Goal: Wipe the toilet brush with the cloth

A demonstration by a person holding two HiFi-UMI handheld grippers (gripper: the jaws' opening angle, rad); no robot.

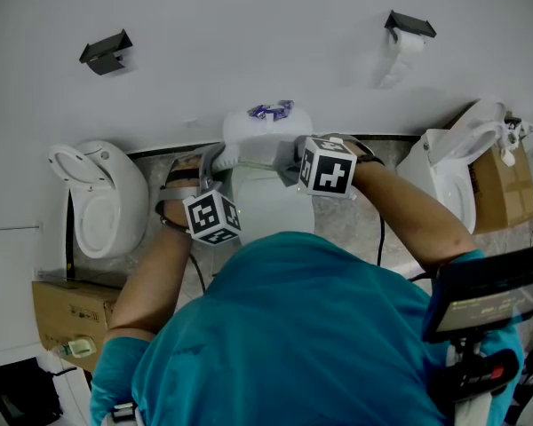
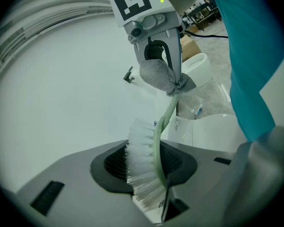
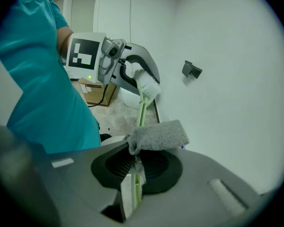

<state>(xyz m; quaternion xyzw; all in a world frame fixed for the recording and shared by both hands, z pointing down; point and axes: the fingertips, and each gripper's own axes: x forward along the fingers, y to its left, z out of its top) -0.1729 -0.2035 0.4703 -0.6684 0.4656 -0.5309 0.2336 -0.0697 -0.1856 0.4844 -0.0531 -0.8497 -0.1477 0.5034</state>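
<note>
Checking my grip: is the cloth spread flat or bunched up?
Bunched: the grey cloth is a wad pinched by the right tongs against the brush handle.

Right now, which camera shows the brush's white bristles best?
The left gripper view: the bristles sit big and close between its jaws. The right gripper view shows them small and far away. The head view doesn't show them.

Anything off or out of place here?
One oddity: the left gripper clamps the toilet brush at its bristle head rather than its handle, so the cloth pinched in the right gripper sits on the green handle. Nothing looks spilled or damaged.
</note>
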